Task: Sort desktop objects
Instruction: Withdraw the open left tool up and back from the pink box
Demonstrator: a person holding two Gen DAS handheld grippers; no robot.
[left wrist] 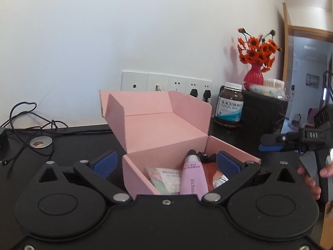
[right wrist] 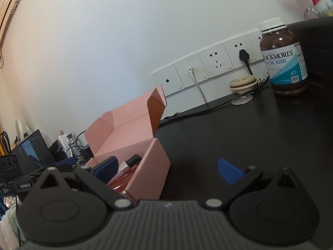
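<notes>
- Inside the open pink cardboard box (left wrist: 166, 129), I am seeing a lilac squeeze tube with a dark cap (left wrist: 192, 177) lying lengthwise, a pale printed sachet (left wrist: 166, 177) beside it, and something red under them that I cannot identify.
- I am holding the left gripper (left wrist: 165, 163) just over the box's near edge with its blue-padded jaws spread wide and nothing between the pads; the tube is lying below them, not gripped.
- I am holding the right gripper (right wrist: 167, 169) low over the black desk (right wrist: 239, 135) beside the box, jaws likewise parted and empty; one blue pad (right wrist: 106, 166) is overlapping the box's side wall in that view.
- I am judging this as the drop-off step: an item seems to be sitting in the box and the left gripper is free.
- I am expecting the next move to call for backing the left gripper clear of the upright lid flap, then finding another loose item.
- I am noting the brown fish-oil bottle with a white cap (right wrist: 283, 58) standing near the wall sockets (right wrist: 214, 62), well apart from the box, as one candidate.
</notes>
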